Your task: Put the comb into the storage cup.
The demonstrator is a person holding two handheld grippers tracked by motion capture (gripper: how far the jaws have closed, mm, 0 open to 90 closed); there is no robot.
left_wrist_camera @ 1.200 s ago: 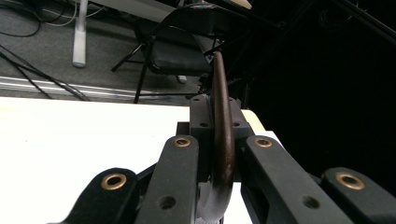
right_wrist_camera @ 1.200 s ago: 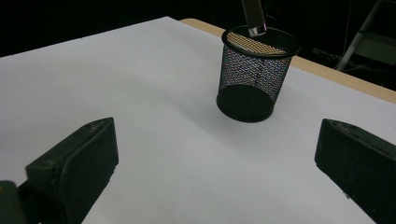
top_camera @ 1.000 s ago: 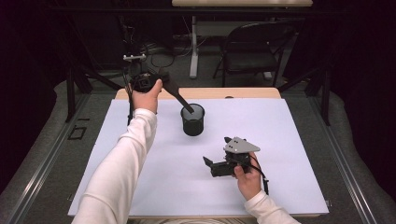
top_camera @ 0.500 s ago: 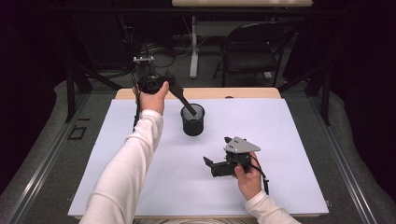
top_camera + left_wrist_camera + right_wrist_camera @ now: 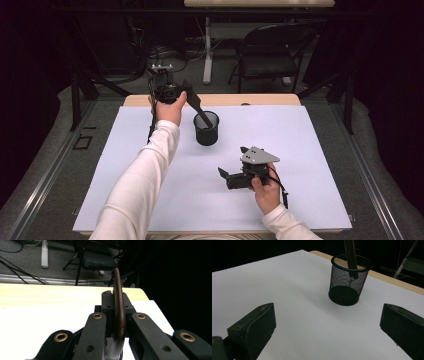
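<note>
A black mesh cup [image 5: 206, 129] stands upright at the far middle of the white sheet [image 5: 310, 150]. My left gripper [image 5: 181, 95] hovers just left of and above the cup, shut on a dark brown utensil [image 5: 197, 107] that slants down into it. In the left gripper view the jaws clamp the utensil [image 5: 119, 305] edge-on, the left gripper [image 5: 117, 301] pointing past the table's far edge. Nearer the person, my right gripper [image 5: 231, 161] rests low over the sheet, open and holding nothing. Its view faces the mesh cup [image 5: 349, 282] between the open right gripper [image 5: 328, 316] jaws, with the utensil's shaft [image 5: 350, 255] inside.
The sheet covers a wooden table whose bare edge [image 5: 260, 100] shows behind the cup. Beyond it stand a black folding chair [image 5: 270, 50] and a table leg [image 5: 207, 50] on a floor with cables. A dark drop lies off the sheet's right side.
My left hand has shifted right and slightly down toward the cup, and the utensil now reaches deeper into it. The right gripper has stayed where it was.
</note>
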